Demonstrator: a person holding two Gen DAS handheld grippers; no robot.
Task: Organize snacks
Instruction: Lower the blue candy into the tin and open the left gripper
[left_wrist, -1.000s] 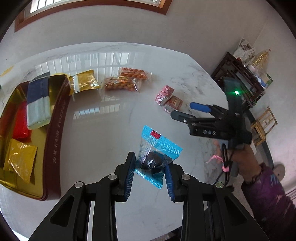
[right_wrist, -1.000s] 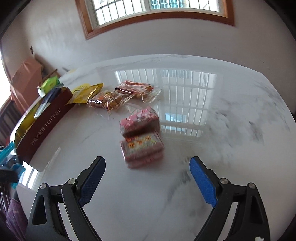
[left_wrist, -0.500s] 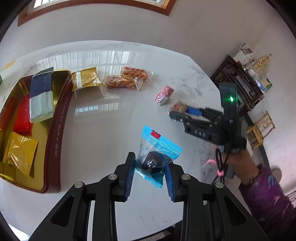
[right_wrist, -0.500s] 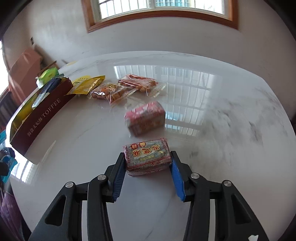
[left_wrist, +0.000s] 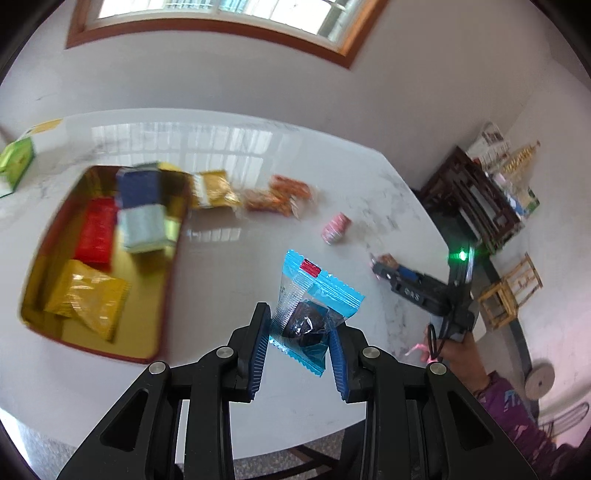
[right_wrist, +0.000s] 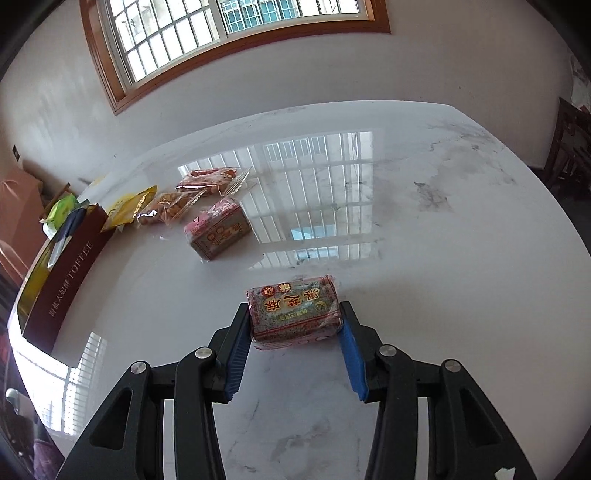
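White marble with grey veins forms the round tabletop (right_wrist: 424, 236), on which the snacks are spread. A blue and clear plastic packet with a dark round sweet inside (left_wrist: 312, 314) is gripped between the blue pads of the left hand-held gripper (left_wrist: 300, 336), and it is held above the tabletop. A red-speckled rectangular snack block in clear wrap (right_wrist: 293, 314) is clamped between the pads of the right hand-held gripper (right_wrist: 295, 334); from the pictures it cannot be told if the block is touching the tabletop.

A pink wrapped snack block (right_wrist: 218, 230) lies further back on the tabletop, apart from the gripped one. Behind it, two clear packets with orange-brown snacks (right_wrist: 192, 192) are seen, and beside them a yellow foil packet (right_wrist: 127, 206). A dark red rectangular tin with a gold inside (left_wrist: 166, 295) stands at the left side. Inside it a red packet (left_wrist: 94, 234), a yellow-gold packet (left_wrist: 88, 297), a dark blue packet (left_wrist: 138, 186) and a pale blue-grey packet (left_wrist: 142, 229) are placed. A green box (left_wrist: 16, 162) is seen behind the tin.
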